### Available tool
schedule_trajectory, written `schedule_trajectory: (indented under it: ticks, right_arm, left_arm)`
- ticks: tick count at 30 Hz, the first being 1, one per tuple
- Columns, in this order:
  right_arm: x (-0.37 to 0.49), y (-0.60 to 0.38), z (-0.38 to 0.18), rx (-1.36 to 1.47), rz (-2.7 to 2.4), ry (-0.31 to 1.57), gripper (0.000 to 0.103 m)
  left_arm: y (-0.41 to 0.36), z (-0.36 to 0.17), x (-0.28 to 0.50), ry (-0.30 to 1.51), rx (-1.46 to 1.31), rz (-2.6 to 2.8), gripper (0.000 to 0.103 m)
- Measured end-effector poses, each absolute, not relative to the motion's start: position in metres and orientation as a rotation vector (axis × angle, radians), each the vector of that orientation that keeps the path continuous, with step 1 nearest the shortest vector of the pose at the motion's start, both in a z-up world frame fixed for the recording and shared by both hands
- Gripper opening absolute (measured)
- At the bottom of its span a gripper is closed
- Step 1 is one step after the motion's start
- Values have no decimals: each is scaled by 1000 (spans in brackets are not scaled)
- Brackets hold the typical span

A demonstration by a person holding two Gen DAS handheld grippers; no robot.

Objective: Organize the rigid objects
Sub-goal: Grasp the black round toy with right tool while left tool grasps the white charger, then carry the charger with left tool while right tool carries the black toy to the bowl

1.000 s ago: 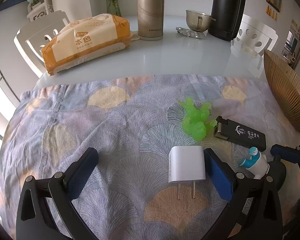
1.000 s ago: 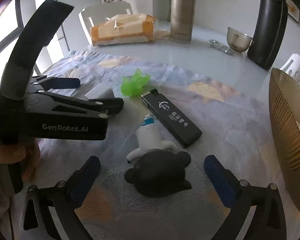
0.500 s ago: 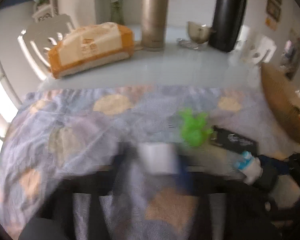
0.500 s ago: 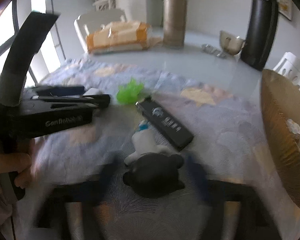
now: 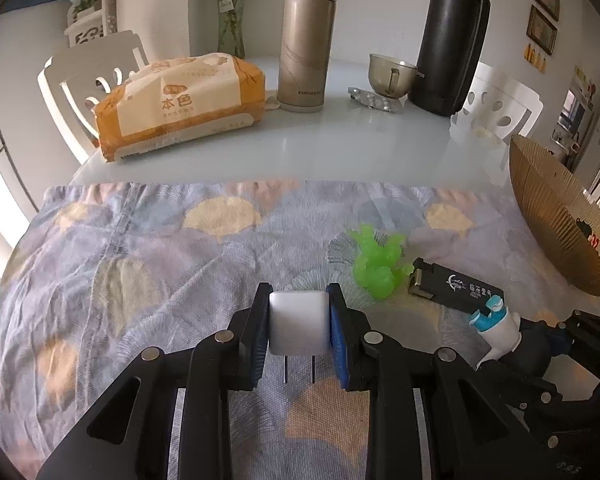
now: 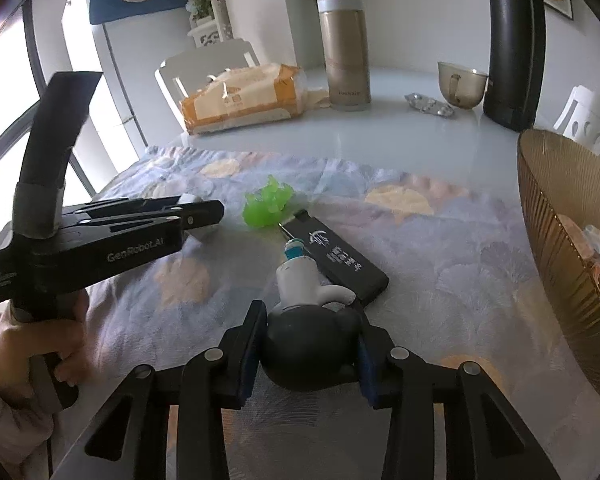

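Note:
A white plug charger (image 5: 298,328) sits on the patterned cloth (image 5: 140,272), and my left gripper (image 5: 298,300) is shut on its sides, prongs pointing toward me. My right gripper (image 6: 310,332) is closing its jaws on the black round head of a small figurine (image 6: 300,284) with a white body and blue tip; the pads touch the head on both sides. A green plastic toy (image 6: 268,204) and a flat black box (image 6: 340,260) lie just beyond the figurine. The left gripper (image 6: 204,216) shows side-on in the right wrist view, held by a hand.
A ribbed gold bowl (image 6: 560,240) holding several small items stands at the right edge. On the bare white table behind are a tissue pack (image 5: 180,100), a gold thermos (image 5: 306,48), a black flask (image 5: 448,40) and a cup (image 5: 390,76). White chairs surround the table.
Both grippers went from wide open to closed: the left onto the white charger, the right onto the figurine's black head. Neither hand shifted much.

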State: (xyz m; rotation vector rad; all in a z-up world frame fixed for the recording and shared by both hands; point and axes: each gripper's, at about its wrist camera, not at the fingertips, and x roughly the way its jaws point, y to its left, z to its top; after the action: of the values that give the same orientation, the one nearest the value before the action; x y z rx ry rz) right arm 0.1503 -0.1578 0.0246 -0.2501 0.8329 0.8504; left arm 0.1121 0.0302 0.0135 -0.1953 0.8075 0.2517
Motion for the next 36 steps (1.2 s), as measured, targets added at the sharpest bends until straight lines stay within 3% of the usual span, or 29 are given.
schedule_trajectory:
  ticks: [21, 36]
  right_arm:
    - [149, -165, 30, -159, 911, 820, 40]
    - [163, -216, 78, 34, 865, 711, 40]
  left_arm:
    - [27, 30, 95, 679, -196, 243, 24]
    - [37, 43, 90, 641, -269, 225, 24]
